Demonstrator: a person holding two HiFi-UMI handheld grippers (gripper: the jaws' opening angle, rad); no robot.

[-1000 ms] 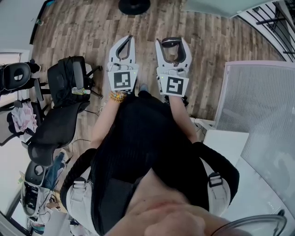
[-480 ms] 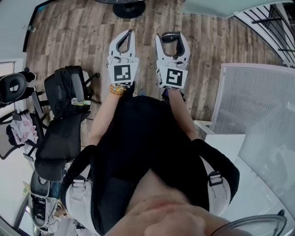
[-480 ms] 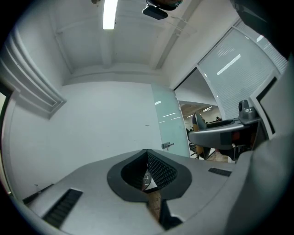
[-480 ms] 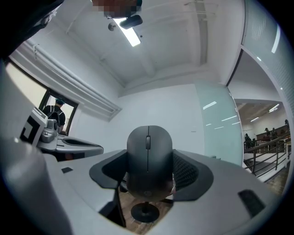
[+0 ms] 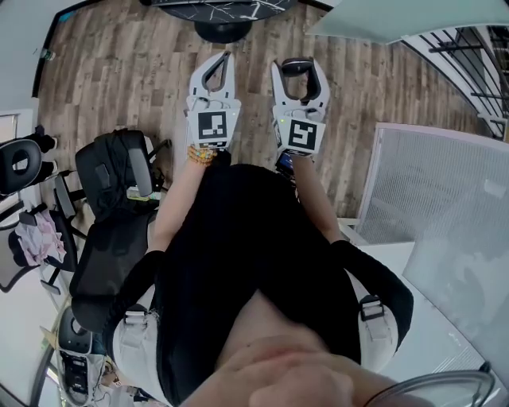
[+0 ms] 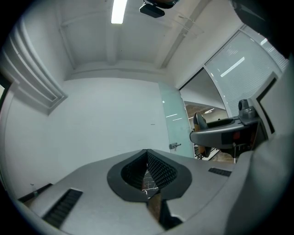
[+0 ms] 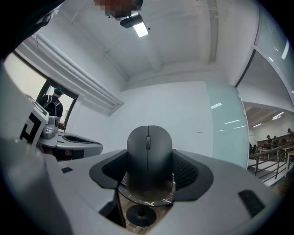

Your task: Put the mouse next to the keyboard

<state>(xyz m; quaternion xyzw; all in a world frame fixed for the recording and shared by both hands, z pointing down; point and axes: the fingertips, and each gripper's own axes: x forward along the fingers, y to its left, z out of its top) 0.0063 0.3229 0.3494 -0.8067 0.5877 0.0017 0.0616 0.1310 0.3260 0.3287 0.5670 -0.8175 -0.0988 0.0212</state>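
Note:
A black computer mouse (image 7: 149,156) stands upright between the jaws of my right gripper (image 7: 149,176), which is shut on its sides. The head view shows the same mouse (image 5: 295,69) at the tip of the right gripper (image 5: 298,79), held out over the wooden floor. Beside it, my left gripper (image 5: 215,62) is shut with its tips touching. Nothing is between its pads (image 6: 158,172). No keyboard is in view.
The edge of a round black marble table (image 5: 223,8) on a pedestal base lies just ahead of both grippers. Black office chairs and a backpack (image 5: 119,159) stand at the left. A white desk (image 5: 386,254) and a mesh partition (image 5: 433,183) are at the right.
The view has shifted forward over the floor. The round table's top has come into sight at the top edge. Both grippers keep the same pose, and the mouse is still held.

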